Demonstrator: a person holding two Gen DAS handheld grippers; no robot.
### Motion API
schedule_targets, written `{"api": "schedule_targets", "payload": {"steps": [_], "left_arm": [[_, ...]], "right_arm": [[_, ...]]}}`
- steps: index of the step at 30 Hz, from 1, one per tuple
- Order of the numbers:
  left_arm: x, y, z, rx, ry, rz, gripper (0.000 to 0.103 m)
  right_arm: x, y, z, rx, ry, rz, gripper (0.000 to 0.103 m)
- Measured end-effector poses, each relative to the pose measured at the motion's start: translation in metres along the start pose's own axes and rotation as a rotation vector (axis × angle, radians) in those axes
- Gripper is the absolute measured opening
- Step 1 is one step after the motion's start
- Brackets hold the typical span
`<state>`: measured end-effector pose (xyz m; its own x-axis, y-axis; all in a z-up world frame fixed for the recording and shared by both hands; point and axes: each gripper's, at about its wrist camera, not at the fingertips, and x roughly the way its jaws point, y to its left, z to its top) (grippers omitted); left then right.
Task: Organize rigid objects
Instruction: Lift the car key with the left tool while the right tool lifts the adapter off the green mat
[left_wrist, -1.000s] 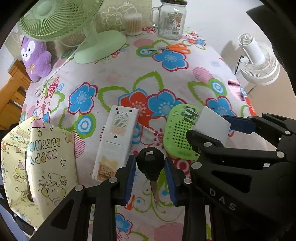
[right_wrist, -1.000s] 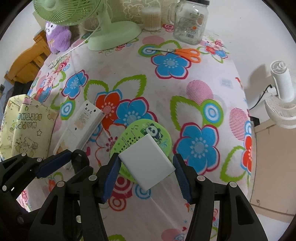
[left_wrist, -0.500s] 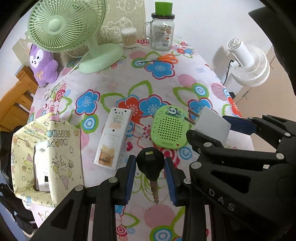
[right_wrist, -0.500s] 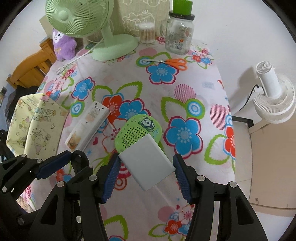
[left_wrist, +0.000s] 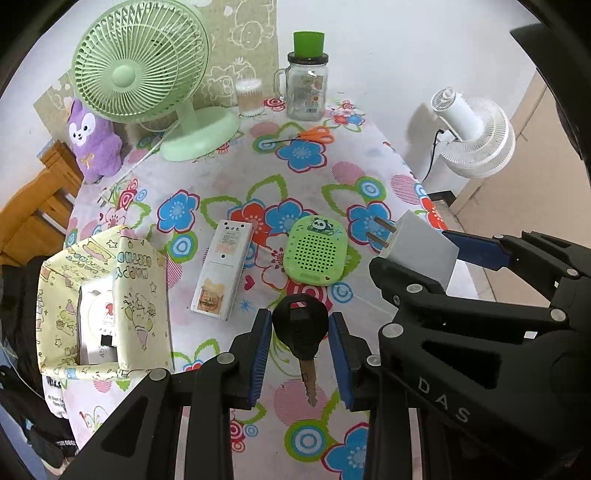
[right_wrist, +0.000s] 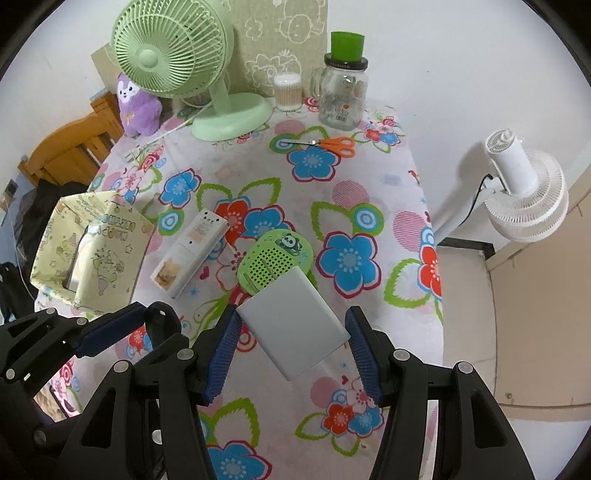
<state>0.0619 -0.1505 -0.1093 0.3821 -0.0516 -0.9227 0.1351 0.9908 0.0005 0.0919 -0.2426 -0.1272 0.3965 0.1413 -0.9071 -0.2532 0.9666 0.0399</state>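
Left wrist view takes in the flowered desk (left_wrist: 229, 177) first, with the yellow gift bag (left_wrist: 110, 295) standing open at its left edge, where I judge these things belong. On the cloth between lie a white remote-like box (left_wrist: 221, 269) and, just beside it, a green panda speaker (left_wrist: 317, 254); both look stiff, light and easy to pinch across their narrow sides.

My right claw (right_wrist: 291, 343) is pressed onto a white plug adapter (right_wrist: 291, 325), held clear above the desk with its two prongs pointing forward. It is a hard, smooth block, so I judge the flat faces are the right place for the pads; a corner grip could let it twist out.

My left claw (left_wrist: 299, 347) pinches the black key (left_wrist: 300, 325) by its plastic head, the metal blade hanging back toward me, also clear of the cloth. The key is small, rigid and light, and the fat head is the only part wide enough to grip; the thin blade would slip.
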Motion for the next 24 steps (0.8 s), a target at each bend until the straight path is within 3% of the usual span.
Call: {"api": "schedule_targets", "payload": {"steps": [10, 24], "left_arm": [[-0.019, 0.008, -0.008, 0.035, -0.011, -0.008, 0.032], [-0.027, 0.051, -0.007, 0.031, -0.029, -0.001, 0.032]], "right_arm": [[-0.023, 0.014, -0.006, 0.007, -0.018, -0.011, 0.061], [-0.032, 0.055, 0.007, -0.006, -0.033, -0.029, 0.061]]}}
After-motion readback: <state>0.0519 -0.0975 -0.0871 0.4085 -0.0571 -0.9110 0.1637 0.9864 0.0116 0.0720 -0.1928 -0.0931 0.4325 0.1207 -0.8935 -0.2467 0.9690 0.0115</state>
